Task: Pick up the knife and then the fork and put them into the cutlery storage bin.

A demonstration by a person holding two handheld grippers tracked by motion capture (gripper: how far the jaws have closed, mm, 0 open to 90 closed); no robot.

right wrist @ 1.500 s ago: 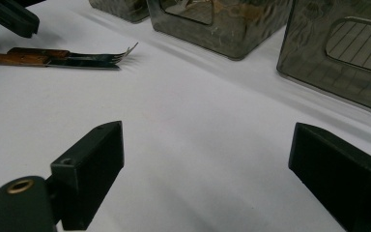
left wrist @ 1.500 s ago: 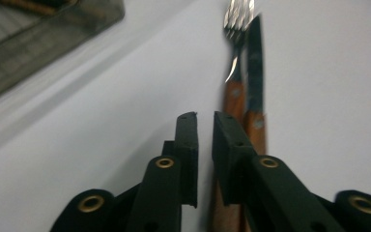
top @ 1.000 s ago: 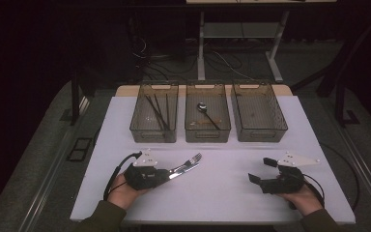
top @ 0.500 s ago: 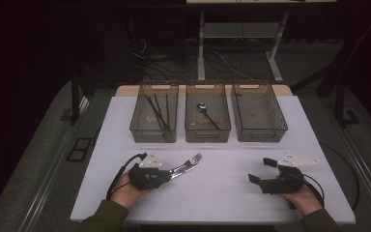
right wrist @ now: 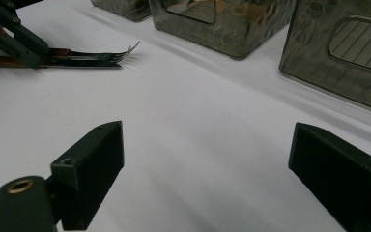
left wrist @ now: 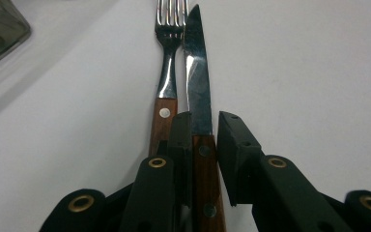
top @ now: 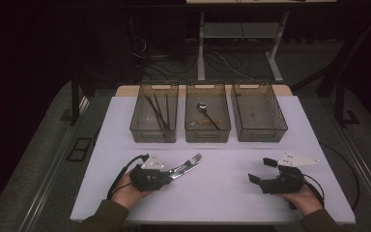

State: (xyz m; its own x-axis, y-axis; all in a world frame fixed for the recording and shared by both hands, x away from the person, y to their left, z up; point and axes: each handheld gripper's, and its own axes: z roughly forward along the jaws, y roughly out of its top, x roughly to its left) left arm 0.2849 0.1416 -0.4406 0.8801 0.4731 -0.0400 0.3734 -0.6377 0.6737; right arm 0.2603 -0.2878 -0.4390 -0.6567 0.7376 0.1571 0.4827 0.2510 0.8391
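White worktop [top: 232,164] runs across the lower half of the high view. It looks like a cutlery sort, and I judge it about half done.

Three smoky plastic bins sit in a row at upper centre:
- left bin [top: 153,137]: dark chopsticks [top: 157,110] inside, so sorted.
- middle bin [top: 207,137]: one spoon [top: 206,113] inside, also sorted.
- right bin [top: 260,135]: looks bare as far as I can tell.

My left gripper [top: 171,175] is at lower left of the high view, lying low on the worktop. Its jaws have just been opening a little. The wooden knife handle is between them, with a visible gap on the right-hand jaw in the left gripper view, so I call it released, not clenched.

My right gripper [top: 261,170] is at lower right, jaws wide apart with nothing in them, well apart from everything.

Still to do:
- knife [left wrist: 196,72] and fork [left wrist: 166,72] lie side by side on the worktop at lower left centre, touching or nearly so.
- the fork handle is just outside the left-hand jaw.
- both are well short of the bins.
- my guess is they need separating first, then binning.
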